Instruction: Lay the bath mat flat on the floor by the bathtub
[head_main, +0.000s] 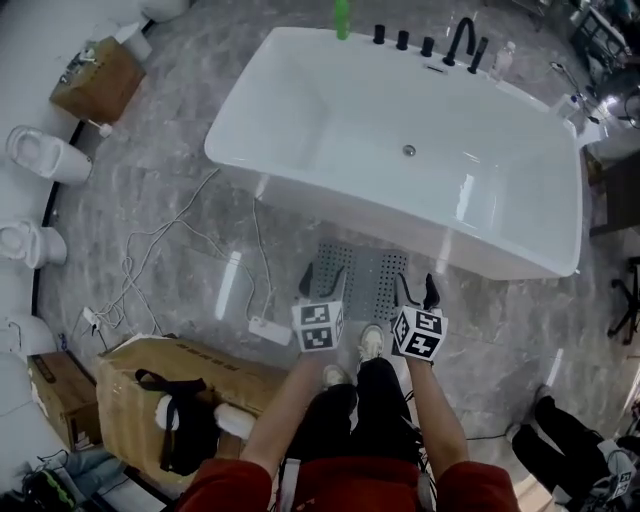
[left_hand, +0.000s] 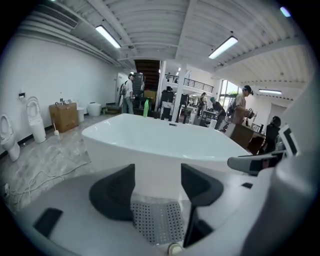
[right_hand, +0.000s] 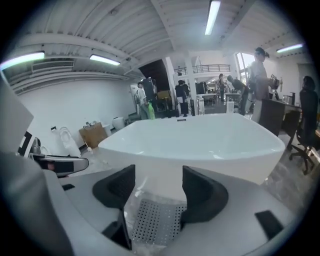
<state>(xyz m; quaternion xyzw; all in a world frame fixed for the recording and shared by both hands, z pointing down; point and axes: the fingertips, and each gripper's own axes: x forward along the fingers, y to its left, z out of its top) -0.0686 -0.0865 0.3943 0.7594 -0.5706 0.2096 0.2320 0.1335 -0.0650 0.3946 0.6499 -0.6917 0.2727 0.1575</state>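
A grey perforated bath mat (head_main: 362, 278) lies on the marble floor right against the side of the white bathtub (head_main: 400, 150). My left gripper (head_main: 322, 284) hovers over the mat's left edge and my right gripper (head_main: 415, 292) over its right edge. In the left gripper view the jaws stand wide apart, gripper (left_hand: 157, 181) open, with the mat (left_hand: 157, 220) below the gap and the bathtub (left_hand: 165, 145) ahead. The right gripper (right_hand: 157, 186) is open too; the mat (right_hand: 157, 220) shows between its jaws with clear plastic film at its left side.
A person's shoes (head_main: 372, 342) stand at the mat's near edge. White cables (head_main: 150, 255) and a plug block (head_main: 268, 330) lie to the left. A cardboard box (head_main: 190, 395) is at lower left, toilets (head_main: 45, 155) along the left wall, and black taps (head_main: 460, 40) on the tub's far rim.
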